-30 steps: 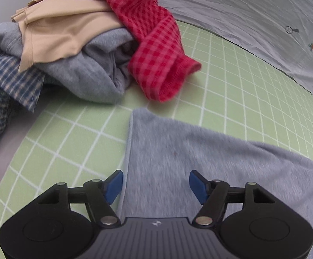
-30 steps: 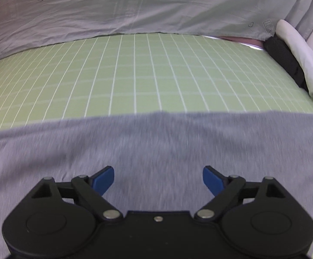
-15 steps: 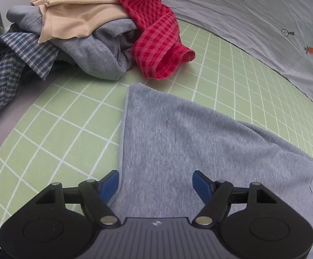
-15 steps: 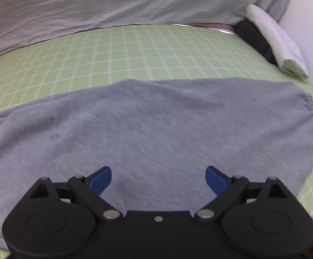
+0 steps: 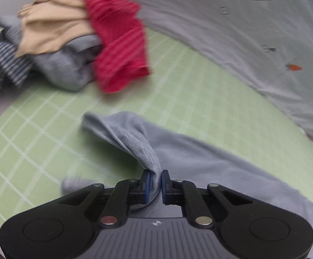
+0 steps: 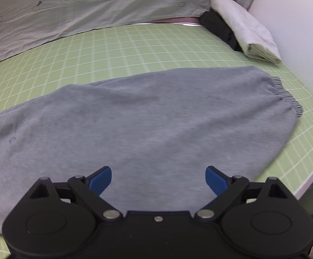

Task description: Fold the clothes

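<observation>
The grey sweatpants [image 6: 147,116] lie spread across the green grid mat [image 6: 135,43], filling the middle of the right wrist view, with the gathered waistband [image 6: 285,95] at the right edge. In the left wrist view the leg end of the pants is lifted off the mat into a peaked fold at lower centre.

The left gripper [image 5: 155,182] is closing on that fold: the cloth sits between its blue pads, which already pinch it. The right gripper [image 6: 158,179] hangs spread wide over the middle of the pants, gripping nothing.

The step in hand looks like carrying the leg end over toward the waistband. To do it well, the pinch should take both layers of the leg, or the lower one will trail. Lifting just enough to clear the mat keeps the fold line straight, and the free gripper could press down where the crease should fall.

At the upper left of the left wrist view waits a pile of clothes [image 5: 70,49], red, tan, grey and plaid. At the upper right of the right wrist view lie folded white and black pieces [image 6: 242,28].
</observation>
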A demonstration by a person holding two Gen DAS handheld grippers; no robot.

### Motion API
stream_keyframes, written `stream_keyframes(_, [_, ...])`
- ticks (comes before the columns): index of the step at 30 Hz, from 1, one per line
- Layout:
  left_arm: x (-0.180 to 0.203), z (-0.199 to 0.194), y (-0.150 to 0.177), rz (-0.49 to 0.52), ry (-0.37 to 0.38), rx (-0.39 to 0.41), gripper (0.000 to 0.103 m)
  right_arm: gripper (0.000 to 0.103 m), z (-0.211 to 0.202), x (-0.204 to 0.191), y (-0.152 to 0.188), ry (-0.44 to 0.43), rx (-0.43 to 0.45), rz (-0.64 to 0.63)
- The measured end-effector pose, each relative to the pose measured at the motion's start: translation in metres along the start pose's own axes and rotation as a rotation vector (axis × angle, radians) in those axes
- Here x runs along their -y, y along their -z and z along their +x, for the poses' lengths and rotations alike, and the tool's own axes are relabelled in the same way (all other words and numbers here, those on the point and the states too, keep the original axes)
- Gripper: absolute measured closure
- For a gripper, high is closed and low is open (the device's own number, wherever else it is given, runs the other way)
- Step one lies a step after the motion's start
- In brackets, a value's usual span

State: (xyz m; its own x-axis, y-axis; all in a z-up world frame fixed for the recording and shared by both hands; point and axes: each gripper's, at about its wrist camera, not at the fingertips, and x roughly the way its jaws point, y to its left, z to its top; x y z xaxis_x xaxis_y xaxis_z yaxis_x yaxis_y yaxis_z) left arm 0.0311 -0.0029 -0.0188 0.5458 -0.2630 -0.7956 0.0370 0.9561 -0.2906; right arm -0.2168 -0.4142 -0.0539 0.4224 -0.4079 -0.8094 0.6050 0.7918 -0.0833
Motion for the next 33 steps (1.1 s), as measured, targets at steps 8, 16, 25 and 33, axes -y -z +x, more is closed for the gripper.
stream_keyframes(8, [0.13, 0.009, 0.036, 0.106, 0.136, 0.0, 0.092, 0.008, 0.008, 0.077, -0.007, 0.007, -0.008, 0.03])
stream_keyframes(16, [0.218, 0.038, 0.101, 0.21, 0.126, -0.103, 0.063, 0.008, 0.025, 0.15, -0.02, 0.012, -0.001, 0.035])
stream_keyframes(25, [0.169, -0.005, 0.091, 0.152, -0.018, 0.001, 0.046, 0.008, 0.053, 0.151, -0.026, -0.023, -0.043, 0.023])
stream_keyframes(33, [0.144, 0.01, 0.085, 0.2, -0.038, -0.065, 0.042, 0.008, 0.041, 0.107, -0.021, -0.067, -0.044, -0.041])
